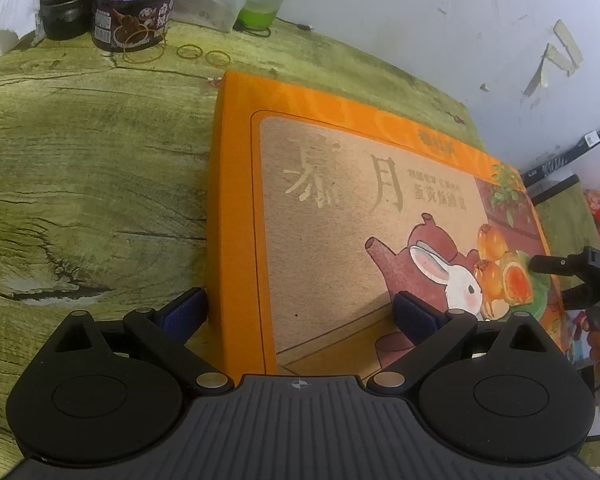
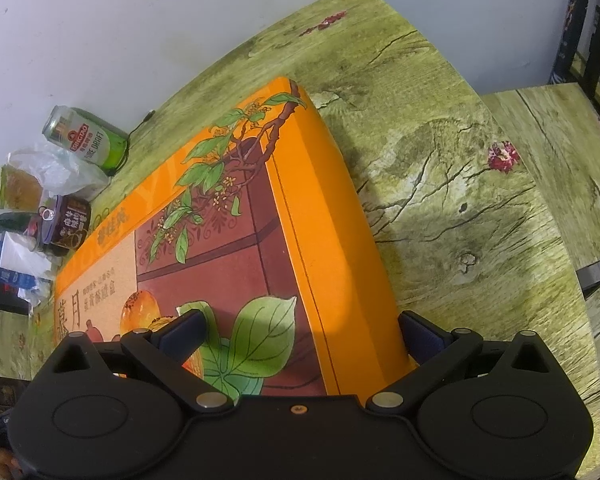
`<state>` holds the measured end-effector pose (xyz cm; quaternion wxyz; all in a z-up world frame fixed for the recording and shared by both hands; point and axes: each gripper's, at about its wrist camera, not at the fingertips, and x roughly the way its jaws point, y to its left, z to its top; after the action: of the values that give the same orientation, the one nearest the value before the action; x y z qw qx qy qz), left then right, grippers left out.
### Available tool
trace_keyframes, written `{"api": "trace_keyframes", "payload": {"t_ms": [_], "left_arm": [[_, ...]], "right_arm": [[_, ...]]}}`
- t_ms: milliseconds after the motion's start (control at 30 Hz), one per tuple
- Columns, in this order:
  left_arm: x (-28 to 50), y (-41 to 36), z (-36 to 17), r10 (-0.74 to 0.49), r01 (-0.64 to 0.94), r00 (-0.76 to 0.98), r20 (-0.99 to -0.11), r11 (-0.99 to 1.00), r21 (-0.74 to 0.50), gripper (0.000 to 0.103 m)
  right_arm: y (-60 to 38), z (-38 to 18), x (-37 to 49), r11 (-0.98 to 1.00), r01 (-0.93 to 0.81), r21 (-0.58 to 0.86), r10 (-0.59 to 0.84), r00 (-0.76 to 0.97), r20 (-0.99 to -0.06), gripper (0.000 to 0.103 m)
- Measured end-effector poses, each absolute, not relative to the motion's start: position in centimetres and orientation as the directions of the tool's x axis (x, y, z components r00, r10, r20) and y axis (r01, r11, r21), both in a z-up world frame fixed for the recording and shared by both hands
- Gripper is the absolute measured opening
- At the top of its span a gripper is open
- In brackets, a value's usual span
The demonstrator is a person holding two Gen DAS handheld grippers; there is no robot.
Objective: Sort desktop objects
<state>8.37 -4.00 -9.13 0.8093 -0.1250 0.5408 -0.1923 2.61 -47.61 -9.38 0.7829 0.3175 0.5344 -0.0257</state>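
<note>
Broadly, everything sits on the green wood-grain tabletop [image 1: 80, 168], and the flat orange cardboard gift box printed with a rabbit and teapot [image 1: 360, 208] is the landmark, lying lid-up on it close to the white wall [image 1: 420, 20].

Next in size come the grippers. At the box's near left corner, the left gripper [image 1: 300, 304] points forward and slightly down with its jaws spread wide: one blue-padded finger is beside the box's left side wall, over the tabletop, the other is over the lid by the printed rabbit; whether either touches cannot be told. It clasps nothing. At the box's near right corner, the right gripper [image 2: 304, 328] is angled the same way, jaws also spread and straddling the right edge, one finger above the printed leaf, the other outside the side wall. It grasps nothing either.

Beyond the box's far left corner stand a green-and-white beer can [image 2: 88, 140], a crumpled clear plastic bag [image 2: 60, 176] and a brown tin with a purple rim and pull-tab lid [image 1: 134, 10], with a dark jar [image 1: 62, 4] beside it.

Smallest, several thin tan rubber bands [image 1: 190, 52] lie loose on the tabletop between the tin and the box's far left corner.
</note>
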Motion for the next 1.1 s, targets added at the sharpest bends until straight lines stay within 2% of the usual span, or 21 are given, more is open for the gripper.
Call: {"api": "trace_keyframes", "payload": {"t_ms": [467,733,900,1100], "left_arm": [[8.6,-2.8,-8.0,-0.474,0.158,0.350,-0.808,0.880,-0.448,0.099],[9.5,-1.8,-5.8,-0.476,0.203,0.402,-0.783,0.880,-0.430,0.099],[10.1,-4.3,-3.4,-0.492,0.287,0.428,-0.758,0.869,-0.402,0.099],[10.3,-11.9,-0.4,-0.528,0.404,0.455,-0.717,0.840,-0.362,0.099]], "right_arm": [[-48.7,-9.8,0.9,0.749,0.420,0.512,0.281,0.499,-0.820,0.102],[-49.3,-5.6,-3.5,0.707,0.462,0.536,0.162,0.631,-0.758,0.102],[-48.6,-2.7,-5.6,0.733,0.423,0.533,0.119,0.691,-0.713,0.102],[-50.4,-2.3,-4.1,0.737,0.362,0.570,0.148,0.737,-0.660,0.102]]}}
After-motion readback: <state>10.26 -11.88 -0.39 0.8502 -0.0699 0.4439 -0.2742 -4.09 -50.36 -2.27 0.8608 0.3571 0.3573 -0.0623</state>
